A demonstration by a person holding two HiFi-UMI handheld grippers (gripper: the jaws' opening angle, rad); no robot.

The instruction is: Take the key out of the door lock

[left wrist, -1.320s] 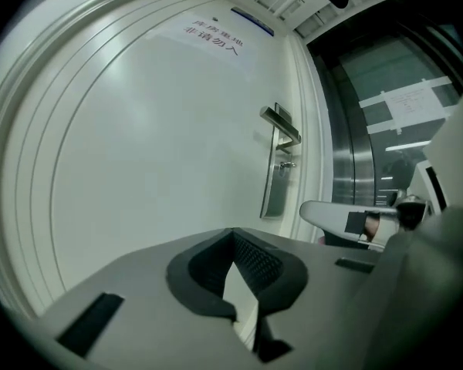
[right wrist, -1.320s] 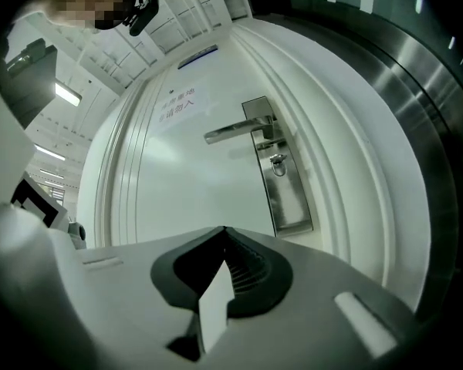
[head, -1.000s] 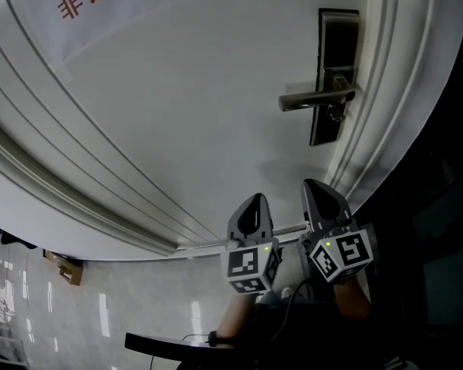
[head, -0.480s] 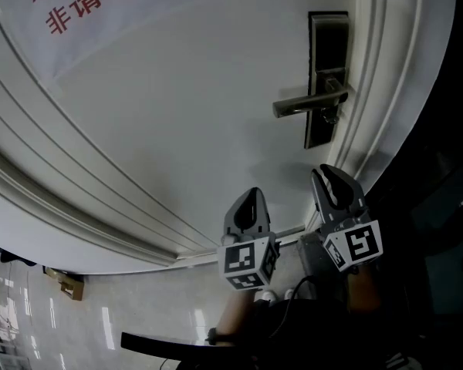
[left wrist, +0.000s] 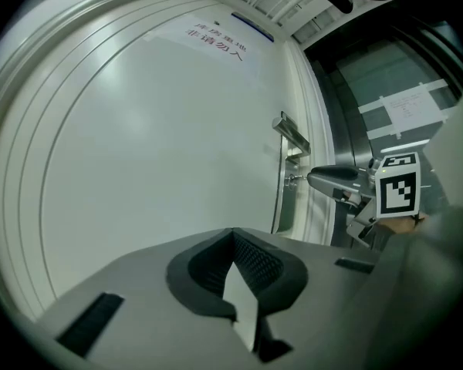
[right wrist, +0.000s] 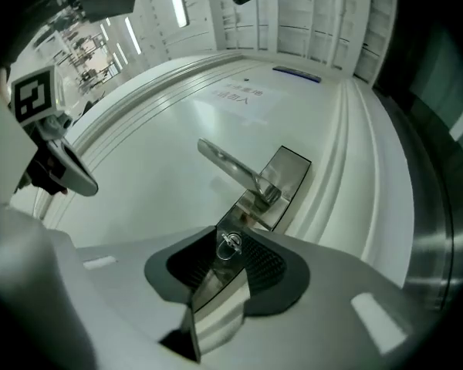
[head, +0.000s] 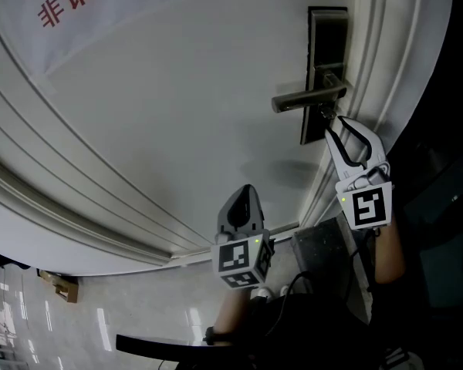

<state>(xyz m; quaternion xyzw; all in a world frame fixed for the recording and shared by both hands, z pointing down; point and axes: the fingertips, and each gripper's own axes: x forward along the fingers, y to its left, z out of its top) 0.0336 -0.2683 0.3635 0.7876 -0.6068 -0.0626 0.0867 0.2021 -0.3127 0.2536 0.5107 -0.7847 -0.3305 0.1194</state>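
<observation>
**Count:** two grippers, two marker cubes, one key, one lever handle, one lock plate, one door, one notice.

1. The left gripper (head: 244, 199) is nearest, held low and well apart from the lock. Its own view shows the pads meeting at the tips with nothing between them: it is clenched and empty. Its marker cube (head: 241, 262) faces the head camera.
2. The right gripper (head: 333, 126) is raised to the lock, and its marker cube (head: 369, 206) sits below the jaws. Its jaws stand apart, released. They straddle the key (right wrist: 229, 243), one pad on each side. No clamping contact is visible.
3. The key sits in the lock, just below the lever handle (right wrist: 231, 164). It projects from the lower part of the lock plate (right wrist: 290, 171).
4. The lock plate is mounted near the right edge of the white door (head: 177, 122). A notice (head: 77, 2) with red characters is fixed higher on the door.

**View differences:**
- Only the right gripper view shows the key with its ring between the pads. In the head view the key is too small to make out.
- Only the left gripper view shows the right gripper side-on, with its tips at the lock.
- Only the head view shows both marker cubes and a glossy floor (head: 100, 314) together.
</observation>
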